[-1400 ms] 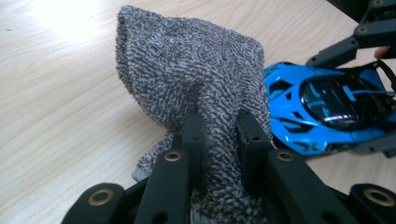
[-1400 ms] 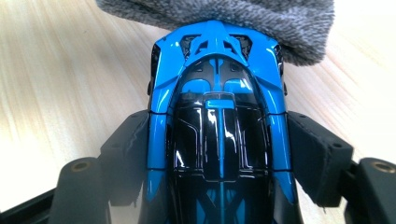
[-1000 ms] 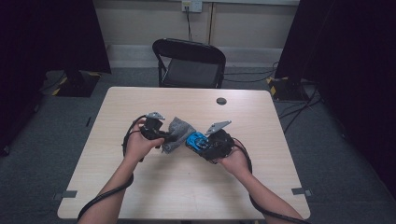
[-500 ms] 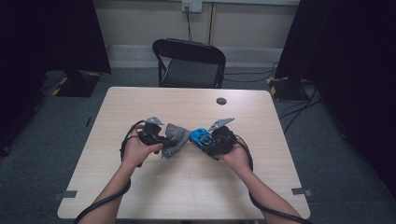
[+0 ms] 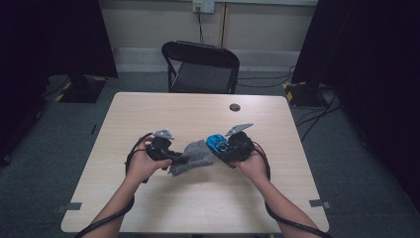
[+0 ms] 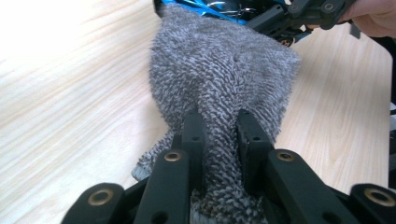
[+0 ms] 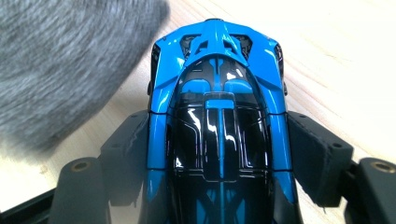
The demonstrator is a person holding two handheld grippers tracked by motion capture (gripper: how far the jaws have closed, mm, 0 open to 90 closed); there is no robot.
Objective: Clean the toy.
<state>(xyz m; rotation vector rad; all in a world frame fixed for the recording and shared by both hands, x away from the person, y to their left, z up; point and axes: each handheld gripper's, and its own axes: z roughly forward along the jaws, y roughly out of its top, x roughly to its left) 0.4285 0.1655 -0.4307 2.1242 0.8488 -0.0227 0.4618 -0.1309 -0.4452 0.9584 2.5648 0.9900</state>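
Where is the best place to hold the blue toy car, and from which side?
Grip the blue toy car across its two long flanks, coming from one end along its length. Its body is narrow and its sides run nearly parallel there, so flat pads sit well; the right gripper holds it so now.

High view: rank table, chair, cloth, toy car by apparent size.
1. table
2. chair, farther from the camera, so true size unsure
3. cloth
4. toy car, partly hidden in the right gripper

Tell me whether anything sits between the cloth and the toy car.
Nothing visible does. The fluffy grey cloth, pinched in the left gripper, already reaches the glossy blue and black toy car clamped in the right gripper.
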